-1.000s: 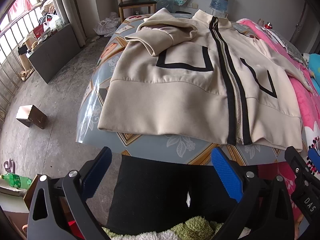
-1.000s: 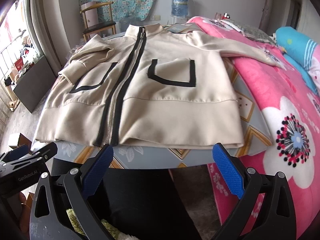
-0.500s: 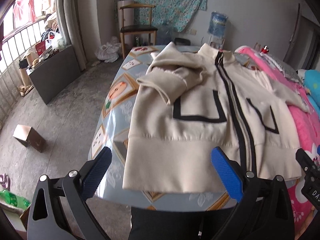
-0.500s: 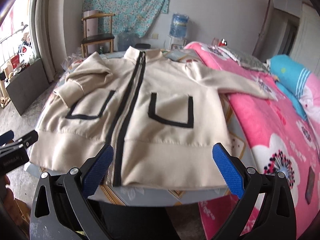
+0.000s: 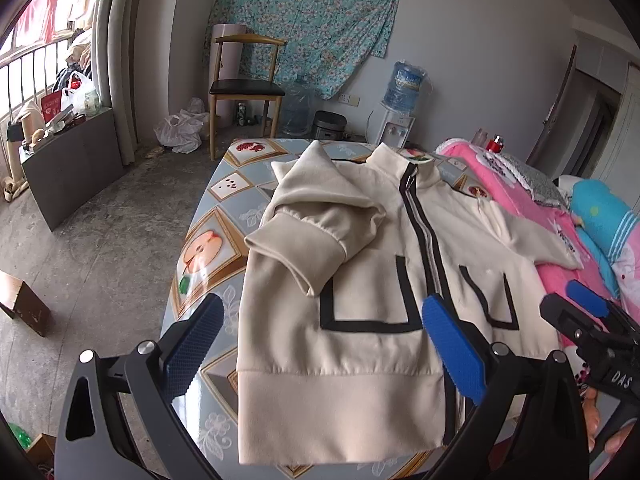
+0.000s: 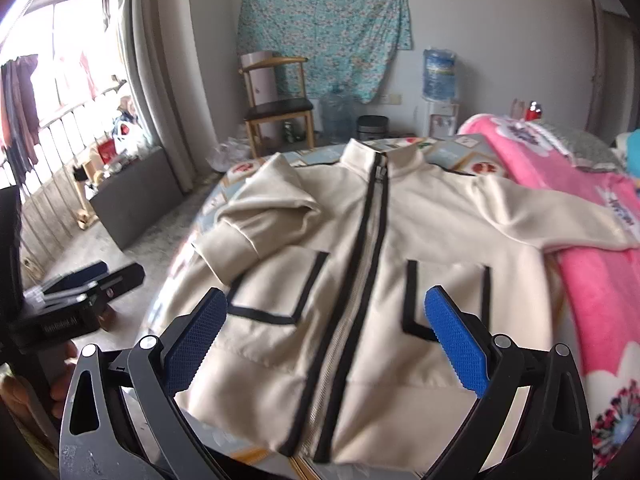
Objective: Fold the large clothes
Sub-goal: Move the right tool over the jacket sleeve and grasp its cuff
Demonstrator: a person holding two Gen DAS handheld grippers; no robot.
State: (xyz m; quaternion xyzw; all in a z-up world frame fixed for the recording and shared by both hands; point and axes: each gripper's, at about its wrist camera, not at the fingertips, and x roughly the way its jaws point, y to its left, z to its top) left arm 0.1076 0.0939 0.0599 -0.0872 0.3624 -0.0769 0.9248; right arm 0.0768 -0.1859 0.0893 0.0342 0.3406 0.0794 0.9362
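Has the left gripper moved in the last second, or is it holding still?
Yes. The left gripper has gone forward: its fingertips sat short of the table's near edge before and now hang over the cream jacket's hem.

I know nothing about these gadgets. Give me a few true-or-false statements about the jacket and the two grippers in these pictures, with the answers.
1. The jacket lies front up and zipped on the table. True.
2. Both sleeves are folded over the chest. False: only the left sleeve is folded in; the right sleeve stretches out onto the pink blanket.
3. The left gripper is clamped on the hem. False: its jaws stand open, holding nothing.
4. The right gripper is open too. True.
5. A wooden chair stands near the wall behind the table. True.
6. The pocket outlines are red. False: they are black.
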